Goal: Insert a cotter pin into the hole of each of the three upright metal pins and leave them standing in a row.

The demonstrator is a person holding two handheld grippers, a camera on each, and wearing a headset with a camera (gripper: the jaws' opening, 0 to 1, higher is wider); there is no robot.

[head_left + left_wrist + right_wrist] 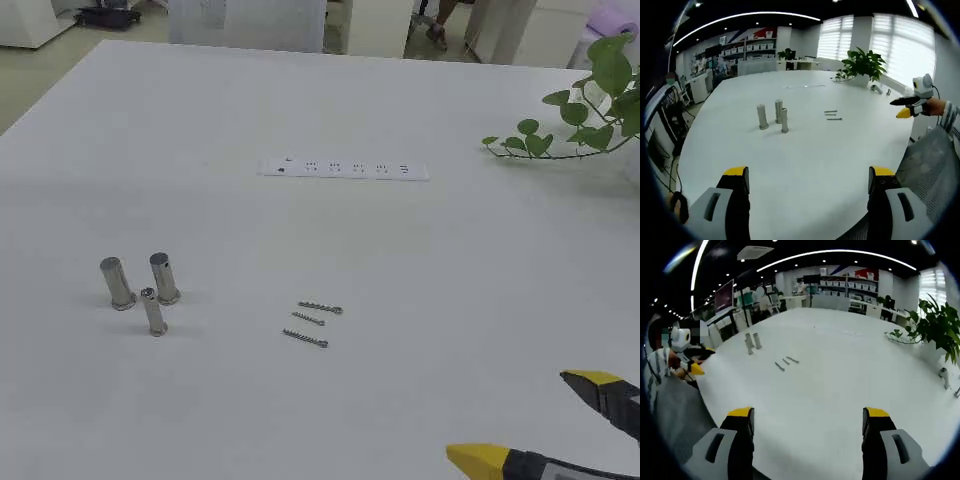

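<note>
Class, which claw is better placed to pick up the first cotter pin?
Probably the right claw: open, with the cotter pins ahead of it; the left claw faces the metal pins.

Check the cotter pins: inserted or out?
Out. All three cotter pins lie loose on the table, apart from the three upright metal pins; none sits in a hole.

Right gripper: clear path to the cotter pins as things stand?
Probably yes. The right gripper is open, and bare table lies between it and the three cotter pins; the metal pins stand beyond them, off to the side.
</note>
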